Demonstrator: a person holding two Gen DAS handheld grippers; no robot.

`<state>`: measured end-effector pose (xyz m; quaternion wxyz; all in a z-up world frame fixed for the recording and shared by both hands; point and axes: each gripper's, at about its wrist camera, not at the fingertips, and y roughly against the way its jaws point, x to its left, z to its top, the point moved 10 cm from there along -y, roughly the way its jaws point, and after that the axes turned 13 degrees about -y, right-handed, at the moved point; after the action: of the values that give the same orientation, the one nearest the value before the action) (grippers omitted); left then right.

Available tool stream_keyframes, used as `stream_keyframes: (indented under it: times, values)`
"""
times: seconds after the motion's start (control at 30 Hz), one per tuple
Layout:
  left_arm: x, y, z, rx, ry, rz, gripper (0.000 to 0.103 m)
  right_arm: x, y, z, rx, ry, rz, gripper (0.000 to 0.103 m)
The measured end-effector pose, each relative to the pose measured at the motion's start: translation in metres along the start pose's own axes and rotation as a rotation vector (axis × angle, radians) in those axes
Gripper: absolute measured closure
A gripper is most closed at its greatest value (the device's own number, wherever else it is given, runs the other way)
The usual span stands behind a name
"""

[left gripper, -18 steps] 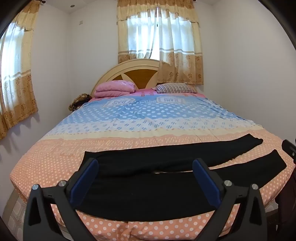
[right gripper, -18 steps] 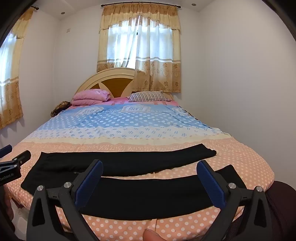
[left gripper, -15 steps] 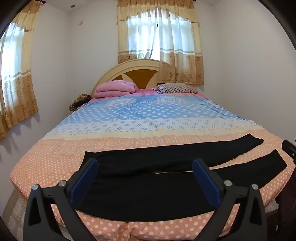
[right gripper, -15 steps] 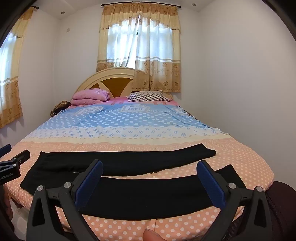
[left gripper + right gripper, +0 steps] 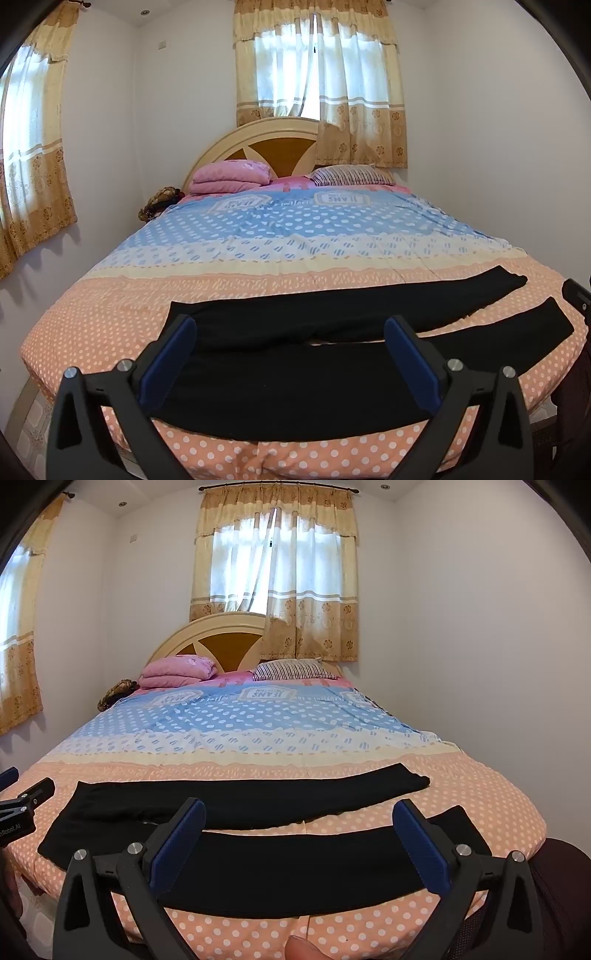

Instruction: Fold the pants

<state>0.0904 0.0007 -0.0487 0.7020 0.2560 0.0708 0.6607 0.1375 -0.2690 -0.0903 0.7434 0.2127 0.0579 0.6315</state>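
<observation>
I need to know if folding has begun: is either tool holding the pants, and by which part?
Nothing is held. The left tool and the right tool both stand open above the pants, which lie flat on the bed.

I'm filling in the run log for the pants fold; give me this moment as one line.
stage: pre-grasp | black pants: flat on bedspread, legs apart | left gripper: open, empty | right gripper: open, empty

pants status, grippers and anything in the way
Left hand-held gripper open, empty. Right hand-held gripper open, empty. Pants flat on bed, legs apart, unfolded. Nothing in the way.
</observation>
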Motion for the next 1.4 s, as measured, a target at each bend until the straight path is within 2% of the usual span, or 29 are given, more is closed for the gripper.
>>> stream_keyframes:
  times: [1.4]
  values:
    - [0.003,-0.001,-0.002,0.002,-0.004,0.003,0.0,-0.002,-0.011,-0.01,0.024,0.009,-0.017,0.001]
